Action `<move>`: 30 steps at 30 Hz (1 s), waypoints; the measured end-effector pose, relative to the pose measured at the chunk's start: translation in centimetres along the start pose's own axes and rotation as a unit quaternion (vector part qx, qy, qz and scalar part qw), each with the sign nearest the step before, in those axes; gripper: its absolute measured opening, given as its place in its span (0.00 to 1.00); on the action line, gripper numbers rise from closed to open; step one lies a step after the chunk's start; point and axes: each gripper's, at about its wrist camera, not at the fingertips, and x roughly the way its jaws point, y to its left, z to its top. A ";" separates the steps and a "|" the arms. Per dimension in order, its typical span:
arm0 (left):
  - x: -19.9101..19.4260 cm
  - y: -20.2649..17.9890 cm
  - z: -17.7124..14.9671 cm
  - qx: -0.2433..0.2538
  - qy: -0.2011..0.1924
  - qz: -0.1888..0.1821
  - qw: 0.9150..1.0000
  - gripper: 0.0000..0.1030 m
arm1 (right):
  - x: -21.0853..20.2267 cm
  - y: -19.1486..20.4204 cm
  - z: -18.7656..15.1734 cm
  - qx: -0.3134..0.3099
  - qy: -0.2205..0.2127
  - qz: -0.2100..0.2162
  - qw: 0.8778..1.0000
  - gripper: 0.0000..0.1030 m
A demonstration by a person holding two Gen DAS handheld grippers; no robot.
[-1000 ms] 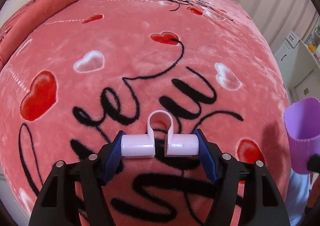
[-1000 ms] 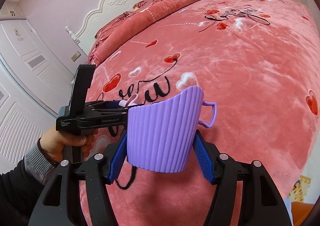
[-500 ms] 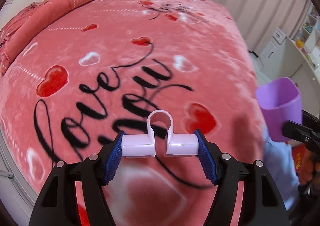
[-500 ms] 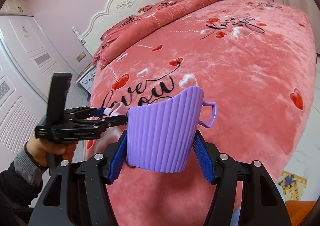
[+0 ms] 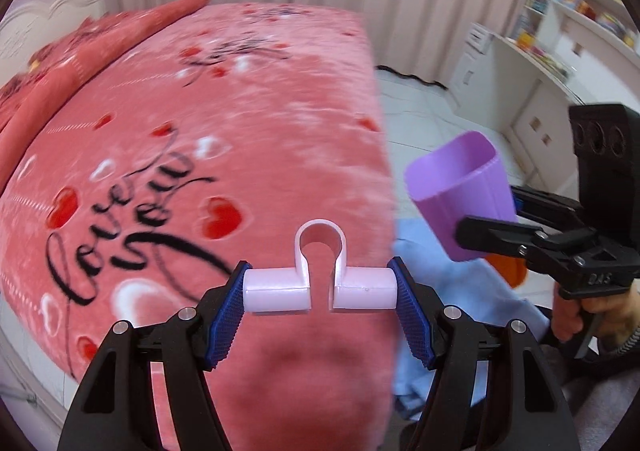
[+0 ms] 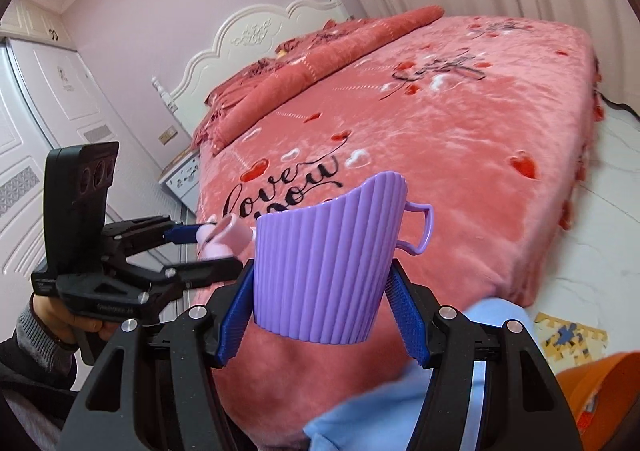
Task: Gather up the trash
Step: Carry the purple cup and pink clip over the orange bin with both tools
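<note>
The left gripper (image 5: 320,293) is clamped on a pale pink plastic clip (image 5: 319,279), its two stub ends pressed between the blue pads with the arched loop standing up at 12 o'clock. The clip is judged light and stiff, smooth enough to twist if squeezed off-centre; the flat stub ends are the surest hold, and the thin arch looks the part most likely to flex or snap.

The right gripper (image 6: 322,307) is closed on a ribbed purple cup (image 6: 326,267), gripped across its lower walls, with the handle jutting out toward 3 o'clock. The cup is judged light and thin-walled, somewhat yielding; the ribs should resist slipping, and a hold low on the body is preferable to the open rim, which would deform more readily.

In the left wrist view the cup is seen at 3 o'clock of the clip, apart from it, its mouth tilted toward the clip.

Beyond both lies the pink bedspread (image 5: 200,131), with a blue cloth (image 6: 400,403) at 6 o'clock of the cup.
</note>
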 end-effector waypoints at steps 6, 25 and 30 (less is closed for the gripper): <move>1.2 -6.2 1.3 0.058 0.001 -0.029 0.998 0.67 | -6.9 -3.7 -1.9 0.041 -0.052 -0.041 0.997 0.61; 11.0 -24.6 6.6 0.227 0.044 -0.149 0.961 0.67 | -25.9 -19.6 -12.0 0.215 -0.166 -0.228 0.935 0.61; 13.2 -28.5 6.8 0.258 0.063 -0.170 0.949 0.67 | -28.2 -22.0 -14.3 0.241 -0.174 -0.247 0.922 0.62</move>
